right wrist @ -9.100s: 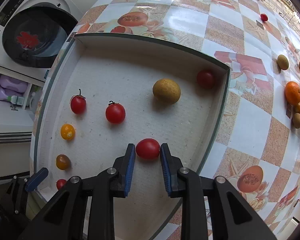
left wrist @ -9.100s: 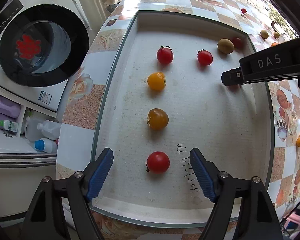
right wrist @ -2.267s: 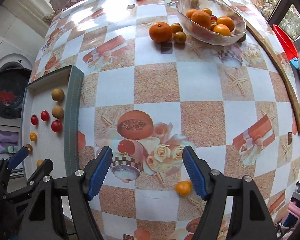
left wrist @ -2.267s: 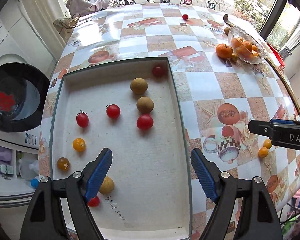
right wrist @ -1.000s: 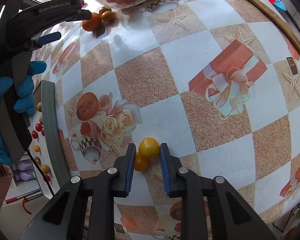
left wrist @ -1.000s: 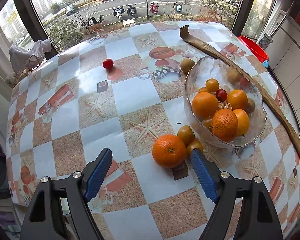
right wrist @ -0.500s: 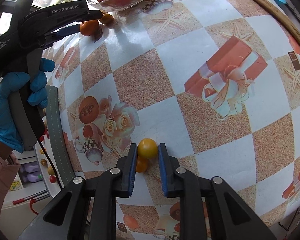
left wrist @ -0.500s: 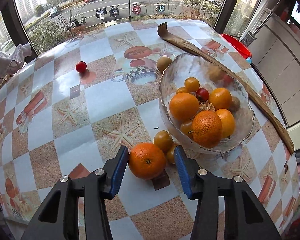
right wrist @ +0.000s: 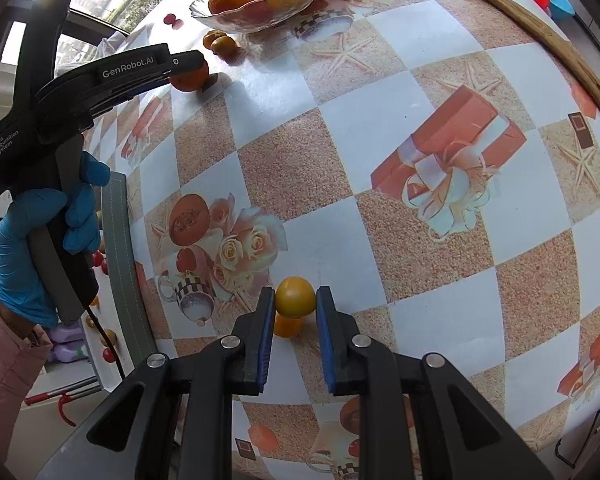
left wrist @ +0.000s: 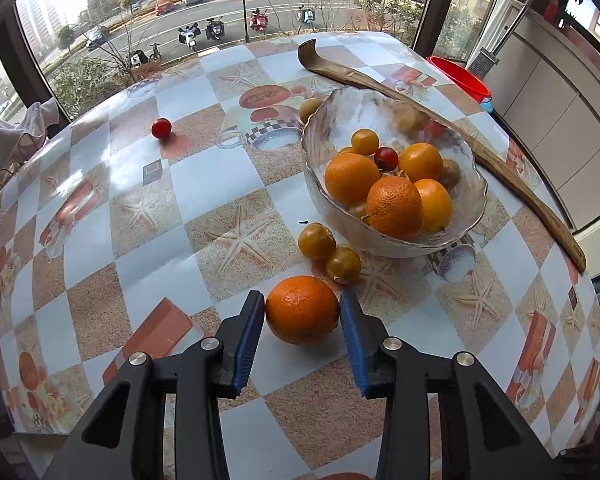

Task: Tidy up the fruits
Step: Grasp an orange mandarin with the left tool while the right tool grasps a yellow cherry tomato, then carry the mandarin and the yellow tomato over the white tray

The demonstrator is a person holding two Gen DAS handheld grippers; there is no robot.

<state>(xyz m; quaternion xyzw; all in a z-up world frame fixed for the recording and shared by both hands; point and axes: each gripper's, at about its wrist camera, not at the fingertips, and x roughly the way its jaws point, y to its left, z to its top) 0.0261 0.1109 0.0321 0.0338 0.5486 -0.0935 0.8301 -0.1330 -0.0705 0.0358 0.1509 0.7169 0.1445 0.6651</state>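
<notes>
My left gripper (left wrist: 302,310) is shut on a big orange (left wrist: 302,309) that rests on the table next to two small yellow-brown fruits (left wrist: 317,241). A glass bowl (left wrist: 320,184) of oranges and small tomatoes stands behind them. My right gripper (right wrist: 295,308) is shut on a yellow tomato (right wrist: 295,296), held just above a second small orange tomato (right wrist: 286,326) on the table. The left gripper with the orange also shows in the right wrist view (right wrist: 190,74).
A red cherry tomato (left wrist: 161,128) lies alone at the far left of the table. A long wooden stick (left wrist: 440,120) lies behind the bowl. A brown fruit (left wrist: 309,107) sits behind the bowl. The grey tray's rim (right wrist: 120,248) is at the table's left.
My left gripper has closed its fingers onto the orange. My right gripper has lifted the yellow tomato slightly off the table.
</notes>
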